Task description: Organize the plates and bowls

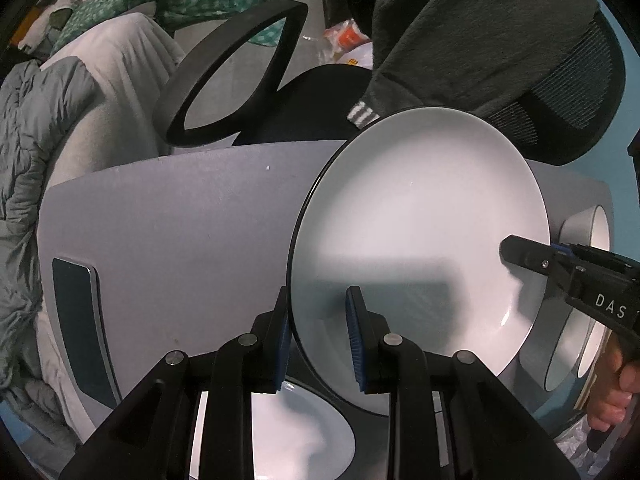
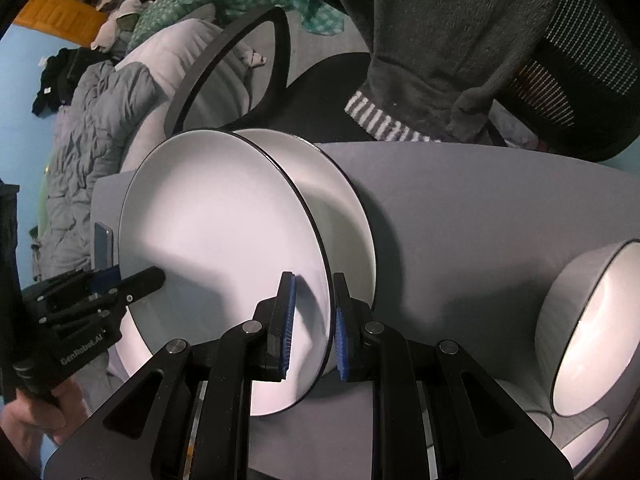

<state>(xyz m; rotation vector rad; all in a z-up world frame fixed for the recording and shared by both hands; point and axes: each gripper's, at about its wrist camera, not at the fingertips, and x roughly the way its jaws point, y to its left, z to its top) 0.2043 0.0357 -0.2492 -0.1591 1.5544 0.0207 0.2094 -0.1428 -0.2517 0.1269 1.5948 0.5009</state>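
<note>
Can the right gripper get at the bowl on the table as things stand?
Probably not yet. The right gripper is shut on the rim of the white plate, which the left gripper also holds. The bowl lies unobstructed beside it on the grey table.

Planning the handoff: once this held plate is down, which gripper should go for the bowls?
Probably right. The right gripper grips the plate by the rim nearest the bowls, which sit just beside it. The left gripper holds the opposite rim, farther away.
</note>
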